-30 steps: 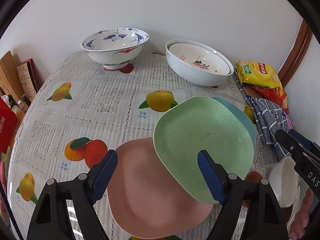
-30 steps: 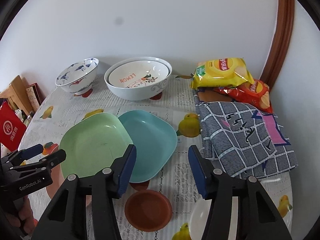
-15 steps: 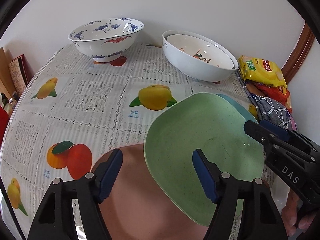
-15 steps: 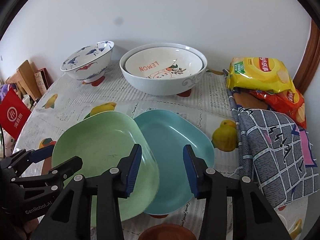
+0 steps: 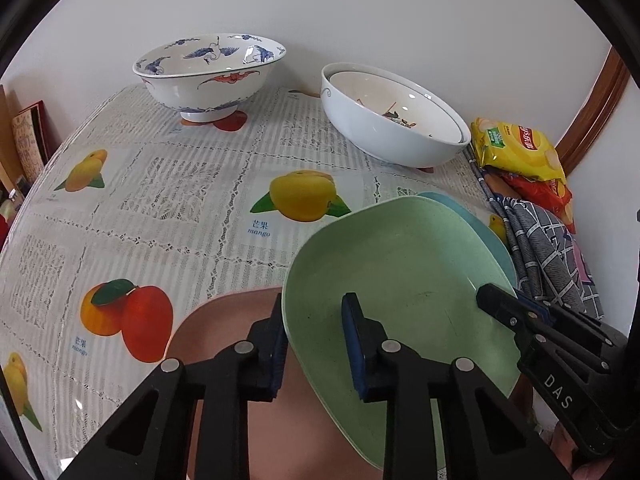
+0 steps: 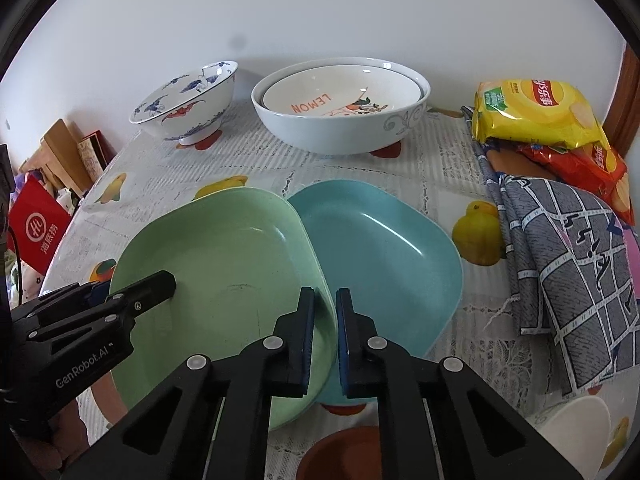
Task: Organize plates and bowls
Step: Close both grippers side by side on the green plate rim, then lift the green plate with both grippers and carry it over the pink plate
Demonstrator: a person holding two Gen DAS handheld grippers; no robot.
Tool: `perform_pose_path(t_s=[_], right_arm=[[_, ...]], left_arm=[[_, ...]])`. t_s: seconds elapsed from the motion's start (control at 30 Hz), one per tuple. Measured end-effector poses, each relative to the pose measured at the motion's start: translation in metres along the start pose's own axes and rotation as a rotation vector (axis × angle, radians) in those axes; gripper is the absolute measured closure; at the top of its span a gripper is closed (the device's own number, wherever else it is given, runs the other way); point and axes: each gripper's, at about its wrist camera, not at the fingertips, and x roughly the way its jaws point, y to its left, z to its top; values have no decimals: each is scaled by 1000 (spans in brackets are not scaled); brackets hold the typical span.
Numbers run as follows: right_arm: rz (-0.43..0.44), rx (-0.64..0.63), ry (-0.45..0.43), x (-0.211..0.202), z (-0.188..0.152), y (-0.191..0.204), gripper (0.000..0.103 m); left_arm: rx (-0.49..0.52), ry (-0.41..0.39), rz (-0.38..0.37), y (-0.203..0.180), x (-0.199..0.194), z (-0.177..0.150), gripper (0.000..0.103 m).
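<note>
A green plate (image 5: 404,280) lies tilted over a pink plate (image 5: 224,360) and a blue plate (image 6: 380,248). My left gripper (image 5: 314,344) has its fingers on either side of the green plate's left rim, closed on it. My right gripper (image 6: 325,320) is shut on the green plate's (image 6: 224,264) right rim, where it overlaps the blue plate. The right gripper also shows in the left wrist view (image 5: 520,320), and the left gripper in the right wrist view (image 6: 120,300). A blue-patterned bowl (image 5: 208,72) and nested white bowls (image 5: 392,120) stand at the back.
Snack bags (image 6: 536,116) and a checked cloth (image 6: 568,264) lie at the right. A small brown dish (image 6: 344,452) and a white cup (image 6: 576,444) sit near the front edge. Boxes and a red bag (image 6: 36,228) stand beyond the table's left side.
Both grippers moved in onto the green plate and closed from wide open, the left on its left rim and the right on its right rim.
</note>
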Motion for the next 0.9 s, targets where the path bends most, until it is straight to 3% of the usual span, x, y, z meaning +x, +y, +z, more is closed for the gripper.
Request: perform_pose_path(t_s=[0.2, 0.9], right_arm=[[27, 56, -18, -29, -16, -4, 95], [-13, 144, -167, -148, -62, 4, 97]], left_arm=[[13, -25, -13, -6, -25, -3, 81], [76, -124, -78, -31, -124, -31, 82]])
